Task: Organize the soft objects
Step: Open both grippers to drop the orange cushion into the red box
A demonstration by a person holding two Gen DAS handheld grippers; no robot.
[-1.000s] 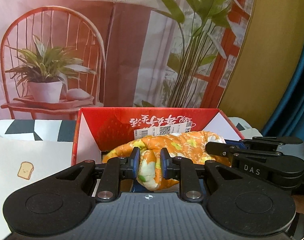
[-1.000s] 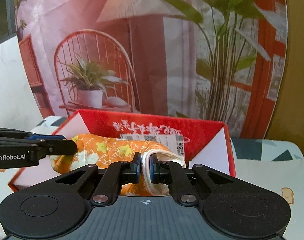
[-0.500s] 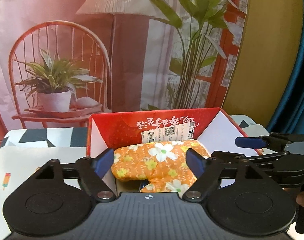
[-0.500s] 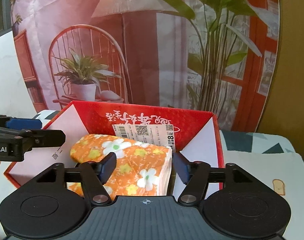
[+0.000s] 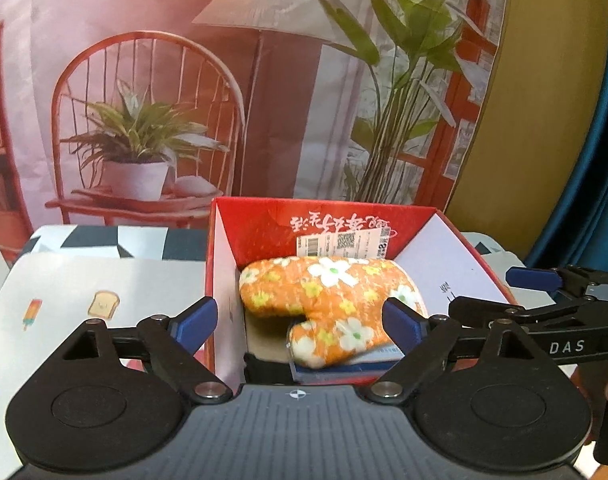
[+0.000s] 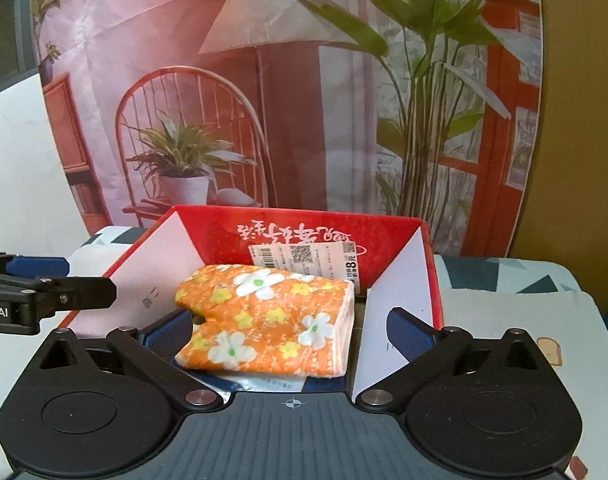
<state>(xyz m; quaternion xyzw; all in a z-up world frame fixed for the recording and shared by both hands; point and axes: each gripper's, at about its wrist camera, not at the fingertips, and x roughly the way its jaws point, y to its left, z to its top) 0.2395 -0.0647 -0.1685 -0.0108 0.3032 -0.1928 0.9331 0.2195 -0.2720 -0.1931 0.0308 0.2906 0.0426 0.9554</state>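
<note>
Orange flowered oven mitt lay inside the red box on the tabletop, resting on a blue packet in the bottom, and you had hold of nothing. Your left gripper had its jaws opening wide, the pads clear of the mitt. Your right gripper also had its jaws opening, fully spread to either side of the mitt without pressing it.
</note>
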